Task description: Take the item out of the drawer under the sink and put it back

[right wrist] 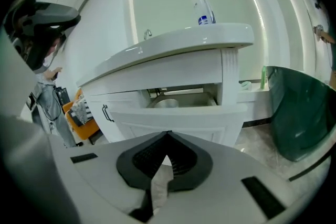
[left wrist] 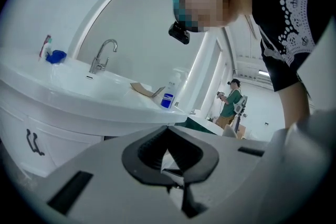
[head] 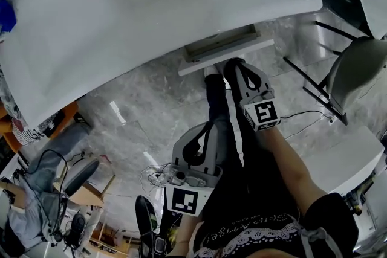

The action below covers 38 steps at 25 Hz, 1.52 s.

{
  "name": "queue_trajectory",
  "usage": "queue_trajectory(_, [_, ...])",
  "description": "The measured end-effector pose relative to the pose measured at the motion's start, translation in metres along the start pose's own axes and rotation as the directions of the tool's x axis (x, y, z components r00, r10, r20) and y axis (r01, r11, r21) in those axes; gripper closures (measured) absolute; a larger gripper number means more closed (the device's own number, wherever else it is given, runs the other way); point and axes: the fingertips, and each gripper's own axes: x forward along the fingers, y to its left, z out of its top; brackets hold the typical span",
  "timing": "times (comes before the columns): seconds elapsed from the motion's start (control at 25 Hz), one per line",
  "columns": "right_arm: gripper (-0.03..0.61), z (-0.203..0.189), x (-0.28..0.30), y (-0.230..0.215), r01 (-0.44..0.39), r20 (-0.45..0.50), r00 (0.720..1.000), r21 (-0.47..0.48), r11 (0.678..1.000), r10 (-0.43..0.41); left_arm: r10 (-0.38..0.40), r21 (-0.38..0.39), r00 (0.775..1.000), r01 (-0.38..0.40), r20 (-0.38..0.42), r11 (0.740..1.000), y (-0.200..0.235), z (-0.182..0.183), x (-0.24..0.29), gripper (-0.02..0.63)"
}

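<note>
Currently: drawer under the sink stands pulled out. Item lies inside it, a pale rounded shape, possibly a metal bowl; only its upper edge shows. Right claw is clenched on nothing, poised in front of the drawer and apart from it. Left claw is also clenched and empty, well back from the drawer. Judgement: item probably light and stiff, with a smooth, slippery wall. Pinch across the near rim, not the curved side. Claw must release before reaching in.
</note>
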Motion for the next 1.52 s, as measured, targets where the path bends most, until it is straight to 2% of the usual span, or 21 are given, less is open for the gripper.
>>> queue_trajectory(0.28, [0.566,0.039,-0.033,-0.001,-0.026,-0.016,1.0,0.012,1.0,0.026,0.058,0.053,0.998,-0.06,0.035,0.997,-0.003,0.031,-0.015,0.611])
queue_trajectory(0.48, [0.566,0.084,-0.058,0.001,-0.04,0.036,0.999,0.026,0.999,0.039,0.082,0.092,0.994,-0.089,0.075,0.992,-0.009,0.06,-0.024,0.611])
queue_trajectory(0.72, [0.566,0.138,-0.087,0.019,-0.076,0.092,0.993,-0.003,0.997,0.076,0.087,0.103,0.988,-0.1,0.128,0.99,-0.022,0.1,-0.042,0.611])
queue_trajectory(0.88, [0.566,0.17,-0.101,0.026,-0.092,0.124,0.988,-0.008,0.996,0.092,0.04,0.136,0.986,-0.063,0.161,0.989,-0.037,0.119,-0.046,0.611])
queue_trajectory(1.28, [0.566,0.236,-0.153,0.056,-0.144,0.241,0.959,-0.029,0.989,0.147,-0.033,0.151,0.97,-0.004,0.242,0.989,-0.068,0.161,-0.072,0.611])
queue_trajectory(1.44, [0.566,0.261,-0.174,0.065,-0.155,0.316,0.936,-0.013,0.988,0.151,-0.081,0.192,0.945,0.02,0.315,0.981,-0.075,0.175,-0.086,0.611])
queue_trajectory(1.52, [0.566,0.275,-0.185,0.071,-0.157,0.358,0.921,-0.012,0.987,0.151,-0.089,0.204,0.941,0.021,0.328,0.979,-0.075,0.179,-0.092,0.611])
